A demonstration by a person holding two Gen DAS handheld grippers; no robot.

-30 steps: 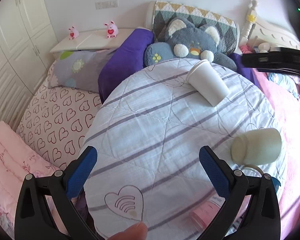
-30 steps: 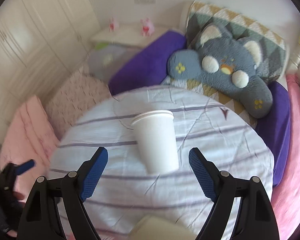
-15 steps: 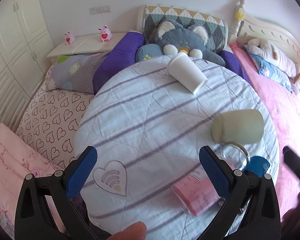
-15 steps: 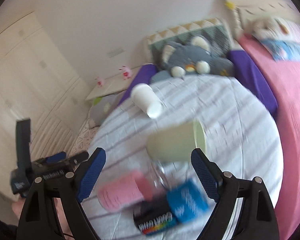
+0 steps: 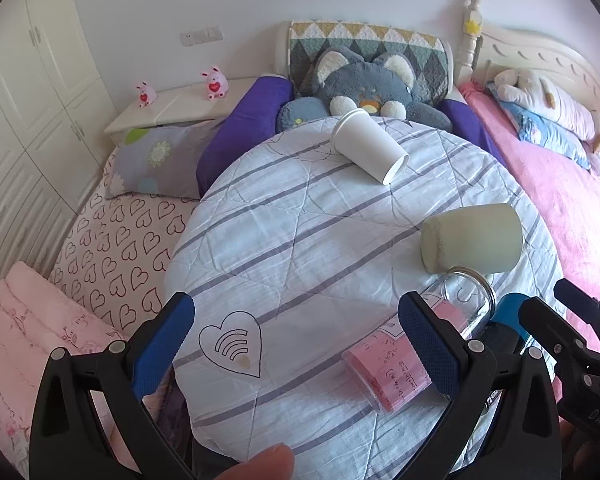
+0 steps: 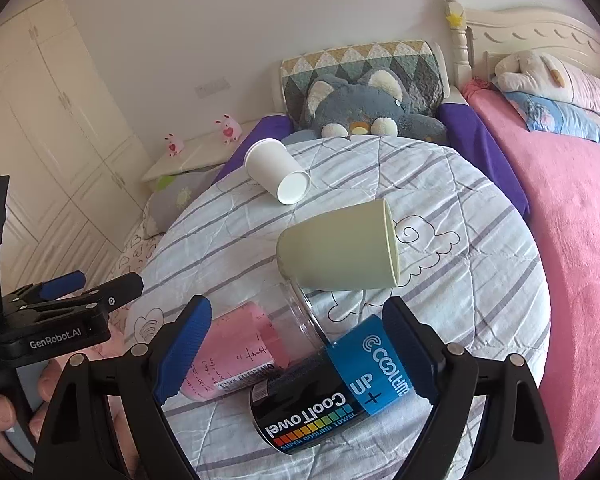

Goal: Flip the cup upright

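A white paper cup (image 5: 367, 146) lies on its side at the far edge of the round striped quilted table (image 5: 300, 240); it also shows in the right wrist view (image 6: 276, 172). A pale green cup (image 5: 473, 237) lies on its side at the right, seen too in the right wrist view (image 6: 340, 248) with its mouth to the right. My left gripper (image 5: 296, 344) is open and empty above the table's near edge. My right gripper (image 6: 296, 352) is open and empty, above a clear jar and a can, near the green cup.
A clear jar with pink paper (image 6: 244, 356) and a black-and-blue Cool Towel can (image 6: 332, 384) lie on their sides at the table's near right. A grey cat plush (image 5: 364, 84) and purple cushions sit behind the table. A pink bed (image 6: 572, 216) is on the right.
Both grippers have pulled back from the table. The right one swung away from the white cup, now at the near right over the jar and can. Cups have not moved.
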